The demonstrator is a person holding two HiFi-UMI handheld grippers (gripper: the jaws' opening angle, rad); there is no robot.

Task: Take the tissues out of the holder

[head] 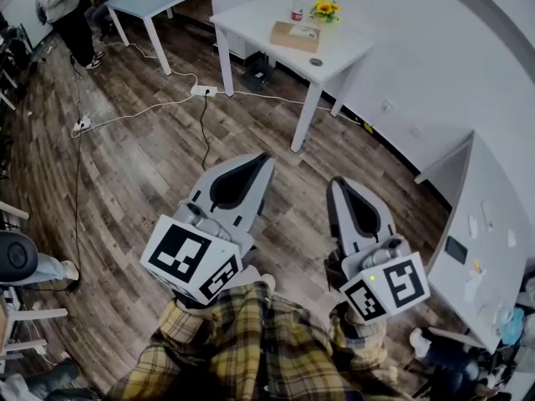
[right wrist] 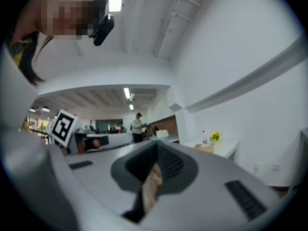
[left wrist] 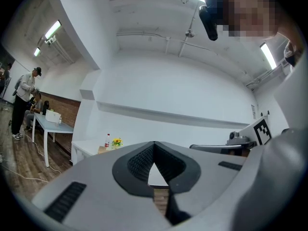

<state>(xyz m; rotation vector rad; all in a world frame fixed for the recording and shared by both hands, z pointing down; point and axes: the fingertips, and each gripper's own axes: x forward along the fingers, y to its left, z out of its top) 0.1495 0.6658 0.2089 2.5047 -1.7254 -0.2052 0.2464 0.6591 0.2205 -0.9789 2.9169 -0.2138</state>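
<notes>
Left tool [head: 264,159] closed, empty, right tool [head: 338,184] likewise, ribbed dark pads [left wrist: 137,163], wood-plank floor [head: 150,157]

Two grippers held out level above the wooden floor [head: 142,165], plaid sleeves [head: 251,341] behind them: left gripper [head: 264,159] and right gripper [head: 338,184] side by side but apart, each with its tips together and nothing held. Well beyond them a white table [head: 251,19] against the wall carries a bottle [head: 298,5], yellow flowers [head: 324,9] and a brown box [head: 294,35], the three close together. A power strip [head: 203,91] and a black cable [head: 203,132] lie on the floor near that table's leg; a person [head: 67,11] stands at far upper left beside a second table [head: 159,2].
</notes>
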